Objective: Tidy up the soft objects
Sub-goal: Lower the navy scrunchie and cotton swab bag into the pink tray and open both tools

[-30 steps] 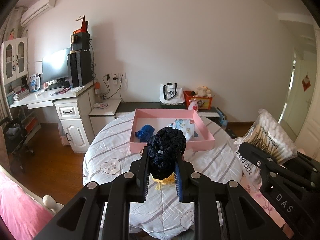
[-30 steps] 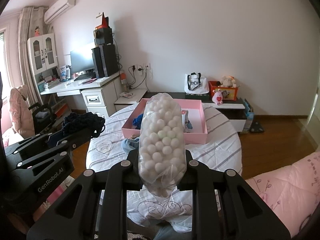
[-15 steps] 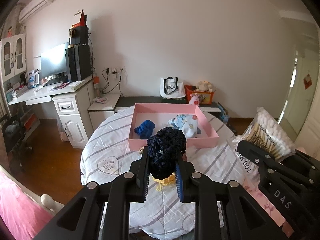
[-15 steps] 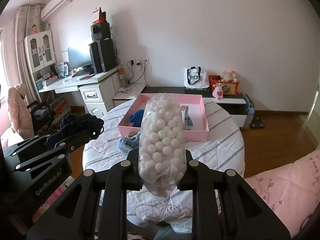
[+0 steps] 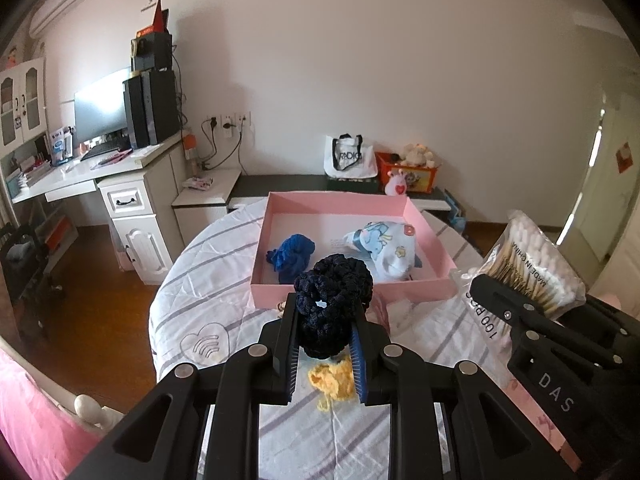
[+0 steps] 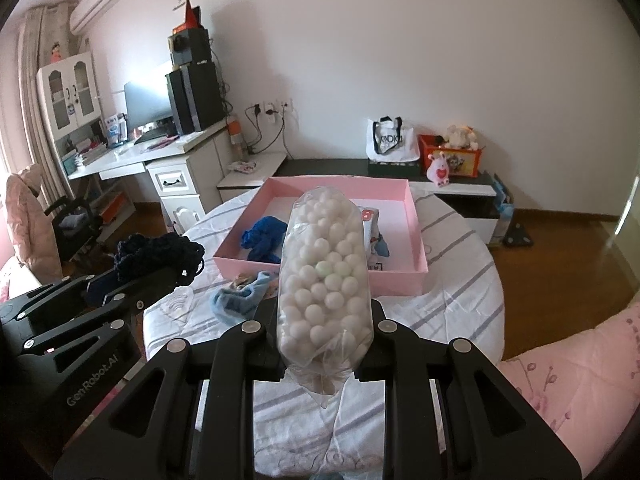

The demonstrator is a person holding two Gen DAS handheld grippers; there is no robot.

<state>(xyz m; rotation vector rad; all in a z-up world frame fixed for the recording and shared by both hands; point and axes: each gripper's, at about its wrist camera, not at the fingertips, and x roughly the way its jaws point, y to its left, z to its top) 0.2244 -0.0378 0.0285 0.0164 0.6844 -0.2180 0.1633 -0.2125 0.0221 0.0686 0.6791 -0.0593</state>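
Looking across a bedroom with a white desk (image 5: 80,172) along the far wall, and just below the jaws a round counter (image 5: 224,280) lying under a striped white cloth.

Clamping a navy scrunchie (image 5: 334,304) in the left gripper (image 5: 326,320), jaws closed on its lower half and leaving the upper loops bulging free above the tips. Pinching low like this, likely, to keep the springy knit from slipping out while hanging clear of the counter.

Clamping a clear bag of cotton swabs (image 6: 324,272) in the right gripper (image 6: 324,320), jaws pressing its sides near the bottom, the bag standing upright ahead of them and its loose plastic tail drooping beneath. Gripping the packed part rather than the slack film, probably for a firmer hold.

Showing dark, chunky crochet on the scrunchie, with a small hole through its middle; showing tightly packed white tips through the film of the bag.

Waiting just beyond both jaws: a pink box (image 5: 340,199), shallow and open, already holding a blue knit piece (image 5: 292,256) and a printed pale cloth (image 5: 384,248). Seeming to be the collecting place, so both held things are probably meant for it.

Lying on the counter: a yellow knit piece (image 5: 332,380) right under the left jaws, and a light-blue sock (image 6: 240,296) ahead and left of the right jaws, short of the box.
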